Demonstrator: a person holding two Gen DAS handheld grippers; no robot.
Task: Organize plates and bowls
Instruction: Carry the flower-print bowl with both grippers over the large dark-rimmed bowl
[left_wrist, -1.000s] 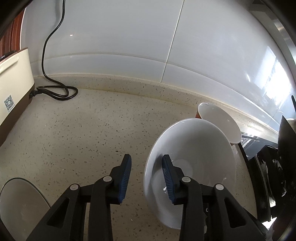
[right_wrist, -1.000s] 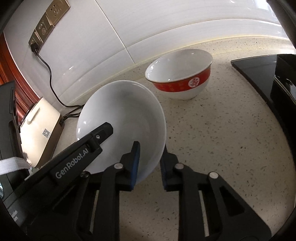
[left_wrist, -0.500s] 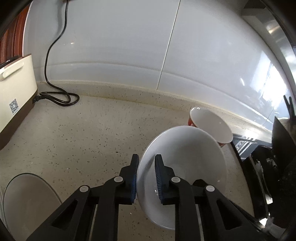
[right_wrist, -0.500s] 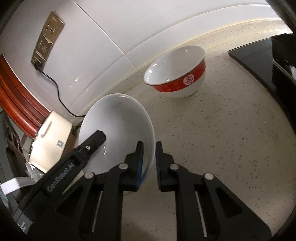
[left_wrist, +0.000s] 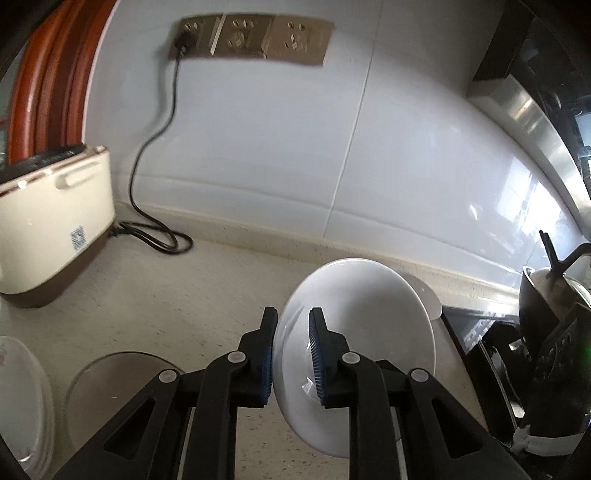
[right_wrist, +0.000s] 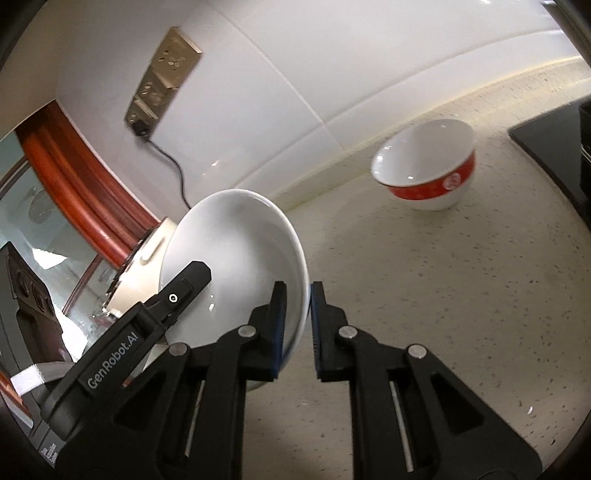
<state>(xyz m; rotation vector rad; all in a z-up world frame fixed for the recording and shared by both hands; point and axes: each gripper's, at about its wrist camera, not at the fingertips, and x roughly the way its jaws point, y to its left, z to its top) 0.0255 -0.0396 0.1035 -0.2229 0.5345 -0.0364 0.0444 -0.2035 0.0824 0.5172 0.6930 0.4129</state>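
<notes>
— While both my grippers pinch the same white bowl (left_wrist: 354, 332), where does it sit from your side?

— Off the speckled counter (left_wrist: 155, 295) and tipped on edge. My left gripper (left_wrist: 291, 354) has just been closing, and its pads now clamp the rim nearest them, one pad inside, one outside. My right gripper (right_wrist: 297, 325) pinches the opposite rim the same way, so the bowl hangs between the two

— Which way does its hollow face?

— Toward my left fingers; my right ones meet it edge-on

— And the stacking spots?

— A red-banded bowl (right_wrist: 424, 173) stands well off ahead and right of my right hand; white plates (left_wrist: 22, 398) lie low at the left, beside a glass lid (left_wrist: 110, 398), nearer my left hand. I judge one hand must let go before the bowl travels either way
</notes>
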